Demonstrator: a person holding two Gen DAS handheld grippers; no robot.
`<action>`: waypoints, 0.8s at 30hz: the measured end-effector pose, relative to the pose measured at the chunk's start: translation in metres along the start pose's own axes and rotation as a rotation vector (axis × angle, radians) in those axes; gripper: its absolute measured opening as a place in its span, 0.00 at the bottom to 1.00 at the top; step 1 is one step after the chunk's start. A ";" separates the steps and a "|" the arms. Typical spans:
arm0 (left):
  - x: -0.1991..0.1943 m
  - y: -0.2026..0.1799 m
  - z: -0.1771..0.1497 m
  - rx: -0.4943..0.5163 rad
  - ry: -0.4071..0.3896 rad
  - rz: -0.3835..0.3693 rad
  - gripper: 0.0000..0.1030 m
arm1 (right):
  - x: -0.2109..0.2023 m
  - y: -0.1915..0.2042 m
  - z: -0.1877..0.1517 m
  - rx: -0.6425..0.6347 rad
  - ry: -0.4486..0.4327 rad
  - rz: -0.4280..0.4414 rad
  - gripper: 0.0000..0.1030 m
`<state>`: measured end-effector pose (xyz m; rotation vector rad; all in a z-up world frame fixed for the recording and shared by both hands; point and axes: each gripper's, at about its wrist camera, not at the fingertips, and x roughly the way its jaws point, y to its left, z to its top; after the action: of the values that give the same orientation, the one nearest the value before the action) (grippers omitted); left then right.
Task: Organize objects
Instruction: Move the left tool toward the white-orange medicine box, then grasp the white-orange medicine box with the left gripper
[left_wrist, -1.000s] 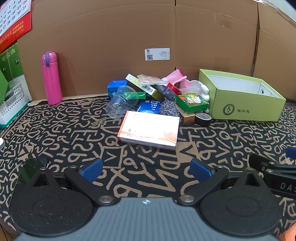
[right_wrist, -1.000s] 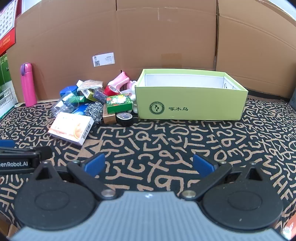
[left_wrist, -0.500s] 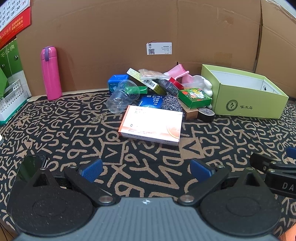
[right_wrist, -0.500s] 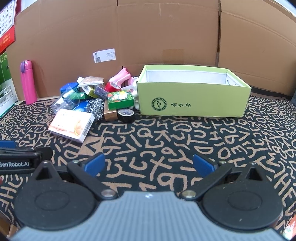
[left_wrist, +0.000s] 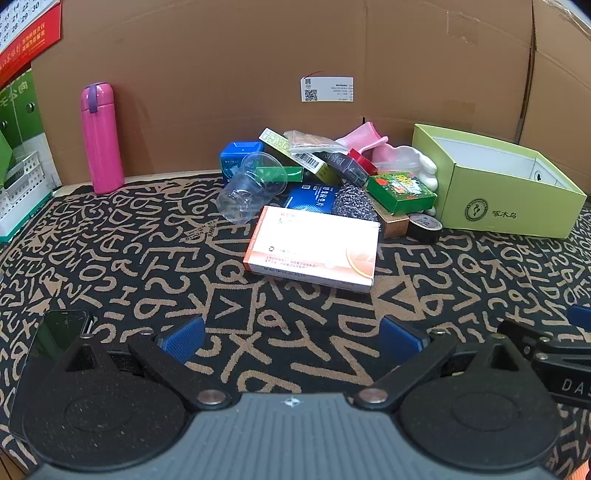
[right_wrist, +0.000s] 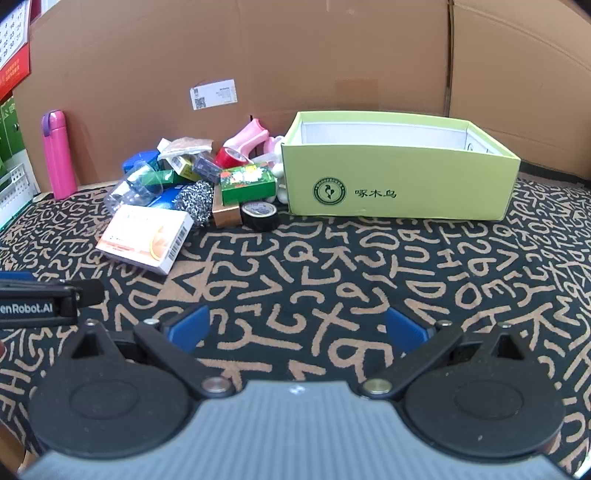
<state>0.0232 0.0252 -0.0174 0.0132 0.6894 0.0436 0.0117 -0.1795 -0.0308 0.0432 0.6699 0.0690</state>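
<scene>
A pile of small objects lies on the patterned cloth by the cardboard wall: a white-orange flat box (left_wrist: 314, 245) (right_wrist: 146, 238) in front, a clear plastic cup (left_wrist: 251, 186), a green box (left_wrist: 400, 188) (right_wrist: 247, 179), a steel scourer (right_wrist: 194, 201), a black tape roll (left_wrist: 424, 225) (right_wrist: 260, 216). An open light-green box (left_wrist: 509, 192) (right_wrist: 399, 184) stands to their right. My left gripper (left_wrist: 291, 338) is open and empty, short of the white-orange box. My right gripper (right_wrist: 297, 328) is open and empty, in front of the green box.
A pink bottle (left_wrist: 101, 138) (right_wrist: 59, 155) stands at the back left against the cardboard wall (left_wrist: 258, 74). A white basket (left_wrist: 22, 192) is at the far left. A dark phone (left_wrist: 55, 332) lies near my left gripper. Each gripper shows at the edge of the other's view.
Both grippers have risen and tilted slightly, so the pile and the green box sit lower in view. No object has moved. Both grippers stay open.
</scene>
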 end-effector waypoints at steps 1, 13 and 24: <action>0.002 0.000 0.001 0.000 0.002 0.000 1.00 | 0.002 0.000 0.000 0.001 0.003 0.001 1.00; 0.014 0.003 0.006 0.000 0.014 -0.014 1.00 | 0.020 0.001 0.003 -0.012 0.027 0.023 1.00; 0.025 0.023 0.019 -0.018 0.010 -0.080 1.00 | 0.044 0.022 0.022 -0.291 -0.041 0.274 1.00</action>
<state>0.0534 0.0497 -0.0183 -0.0319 0.6993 -0.0267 0.0584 -0.1544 -0.0392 -0.1437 0.6045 0.4275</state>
